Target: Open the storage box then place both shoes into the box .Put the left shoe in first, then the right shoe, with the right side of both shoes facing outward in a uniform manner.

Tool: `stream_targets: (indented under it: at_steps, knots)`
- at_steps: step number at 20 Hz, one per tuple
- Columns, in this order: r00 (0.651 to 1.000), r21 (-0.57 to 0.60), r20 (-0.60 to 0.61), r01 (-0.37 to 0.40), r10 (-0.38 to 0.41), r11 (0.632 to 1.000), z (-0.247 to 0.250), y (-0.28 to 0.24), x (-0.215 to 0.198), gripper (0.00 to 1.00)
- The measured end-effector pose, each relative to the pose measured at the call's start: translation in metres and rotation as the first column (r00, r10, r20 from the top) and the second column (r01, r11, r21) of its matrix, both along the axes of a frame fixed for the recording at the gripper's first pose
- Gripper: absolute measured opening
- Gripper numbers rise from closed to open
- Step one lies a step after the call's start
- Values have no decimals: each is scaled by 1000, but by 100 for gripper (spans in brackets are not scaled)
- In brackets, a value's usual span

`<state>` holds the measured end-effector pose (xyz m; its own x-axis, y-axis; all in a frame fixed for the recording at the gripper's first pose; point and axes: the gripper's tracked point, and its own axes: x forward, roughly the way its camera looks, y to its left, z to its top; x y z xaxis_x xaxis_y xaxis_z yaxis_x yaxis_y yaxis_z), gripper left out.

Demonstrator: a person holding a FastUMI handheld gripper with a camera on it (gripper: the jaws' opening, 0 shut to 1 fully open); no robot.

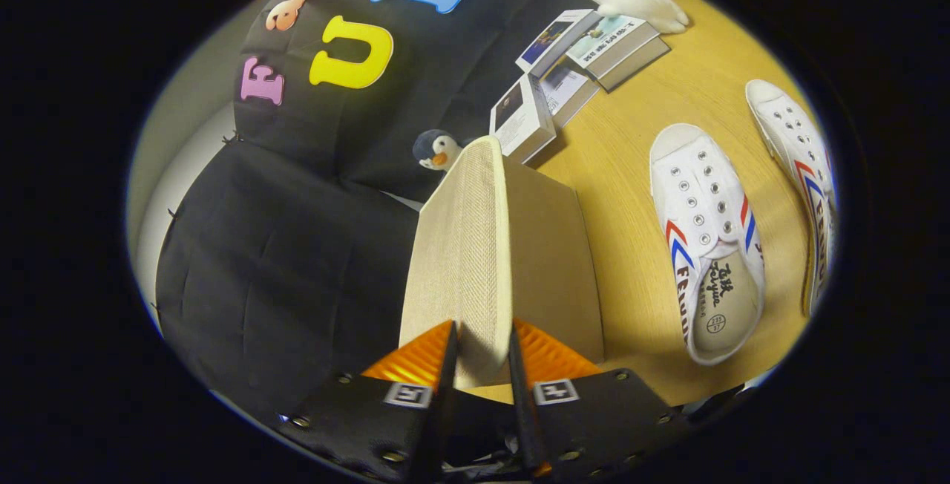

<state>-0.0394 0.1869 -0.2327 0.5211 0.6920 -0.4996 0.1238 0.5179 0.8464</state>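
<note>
My gripper [482, 354] is shut on the beige woven lid [467, 246] of the storage box, both fingers pressing its edge. The lid stands tilted up on edge, reaching away from the fingers. Behind it shows the plain cardboard-coloured box [553, 261] on the wooden table [631, 172]. Two white lace-less shoes with red and blue stripes lie on the table to the right of the box: the nearer shoe [705, 239] with its opening toward me, and a second shoe [798, 165] farther right, turned on its side.
Beyond the box lie several books [571, 68] stacked and spread on the table, with a white plush toy [634, 0] on them. A small penguin toy [436, 150] peeks out just past the lid's far end. Black cloth walls the left side.
</note>
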Motion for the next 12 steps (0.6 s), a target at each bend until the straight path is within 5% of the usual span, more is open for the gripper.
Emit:
stream_targets:
  at_steps: [2,12]
  knots:
    - [1000,2,5,-3,3,1000,5,-3,1,0]
    - [989,-7,119,-91,91,996,68,14,13,1]
